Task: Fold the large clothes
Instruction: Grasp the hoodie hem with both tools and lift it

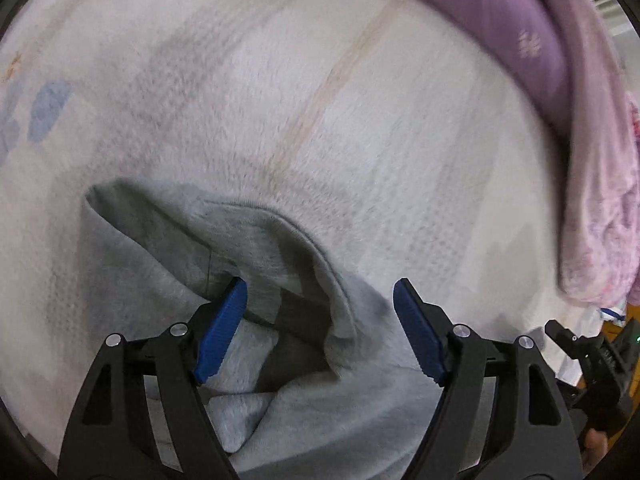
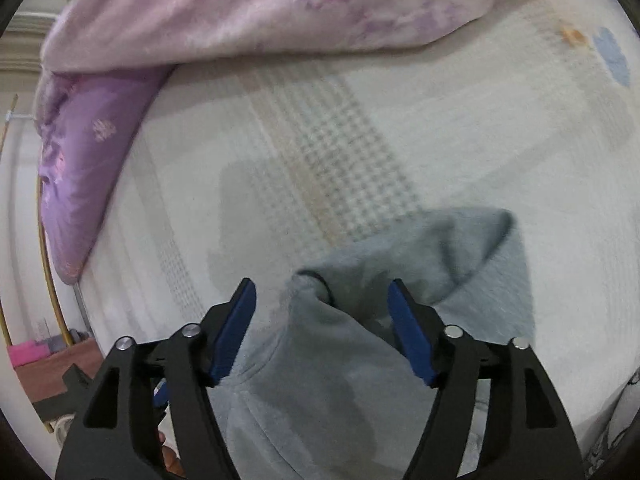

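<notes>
On the bed (image 1: pixel 360 100), we hold both hand-held grippers, left (image 1: pixel 320 320) and right (image 2: pixel 322 320), wide open and empty over the grey garment (image 1: pixel 304 412); a shallow pinch may slip off its bunched folds.

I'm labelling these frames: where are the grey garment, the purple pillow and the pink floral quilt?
grey garment (image 1: pixel 320 412), left wrist view, on its fleecy body.
purple pillow (image 2: pixel 80 160), right wrist view, on its face.
pink floral quilt (image 2: pixel 248 8), right wrist view, on its top.
</notes>
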### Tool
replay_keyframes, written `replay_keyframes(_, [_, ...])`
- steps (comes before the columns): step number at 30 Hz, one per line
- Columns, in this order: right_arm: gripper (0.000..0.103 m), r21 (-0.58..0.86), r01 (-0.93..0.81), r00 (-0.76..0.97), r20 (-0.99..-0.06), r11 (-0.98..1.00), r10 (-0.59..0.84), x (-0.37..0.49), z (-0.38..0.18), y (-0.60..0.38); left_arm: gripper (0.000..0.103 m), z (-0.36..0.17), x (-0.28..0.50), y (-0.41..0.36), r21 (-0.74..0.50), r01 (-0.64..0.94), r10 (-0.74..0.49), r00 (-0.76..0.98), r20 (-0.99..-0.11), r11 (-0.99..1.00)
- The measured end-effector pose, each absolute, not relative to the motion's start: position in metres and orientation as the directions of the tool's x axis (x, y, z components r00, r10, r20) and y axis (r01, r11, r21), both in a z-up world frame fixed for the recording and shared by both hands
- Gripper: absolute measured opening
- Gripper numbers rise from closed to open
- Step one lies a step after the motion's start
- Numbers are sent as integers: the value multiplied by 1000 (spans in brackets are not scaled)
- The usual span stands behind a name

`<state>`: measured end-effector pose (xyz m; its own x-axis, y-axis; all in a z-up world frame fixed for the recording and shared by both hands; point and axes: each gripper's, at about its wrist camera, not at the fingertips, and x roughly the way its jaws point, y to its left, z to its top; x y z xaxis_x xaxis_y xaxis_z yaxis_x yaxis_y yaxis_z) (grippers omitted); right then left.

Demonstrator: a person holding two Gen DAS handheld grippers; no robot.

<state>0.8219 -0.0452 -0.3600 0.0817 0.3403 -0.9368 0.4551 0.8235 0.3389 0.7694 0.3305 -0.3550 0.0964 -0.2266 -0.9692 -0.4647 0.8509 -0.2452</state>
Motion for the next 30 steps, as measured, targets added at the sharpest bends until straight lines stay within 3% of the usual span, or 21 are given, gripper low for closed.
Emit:
replay_keyframes(3, [66, 388, 494, 69, -910, 778, 410, 827, -379, -40, 76, -362, 779, 322, -215, -476, -202, 79, -976, 852])
replay_keyframes(5, [56, 380, 513, 83, -914, 770, 396, 823, -384, -39, 75, -364, 784, 316, -186, -451, -178, 60, -982, 873])
replay_keyframes(7, [21, 359, 543, 101, -925, 759, 366, 818, -389, -45, 57, -363, 787, 311, -164, -424, -153, 61, -986, 891])
replay_keyframes(9, [13, 419, 553, 139, -898, 720, 416, 808, -392, -53, 16, -357, 787, 311, -195, -402, -176, 84, -981, 895])
replay_keyframes(11, [12, 467, 530, 184, -878, 708, 442, 800, -385, -56, 8, -345, 780, 313, -232, -385, -200, 123, -972, 893])
replay_keyframes(24, [11, 670, 367, 376, -742, 646, 556, 676, -280, -71, 6, -222, 631, 321, -437, -269, -342, 335, -878, 859])
replay_keyframes(30, [10, 650, 376, 326, -760, 660, 562, 575, -263, -75, 6, -221, 529, 331, -472, -327, -378, 311, -872, 819])
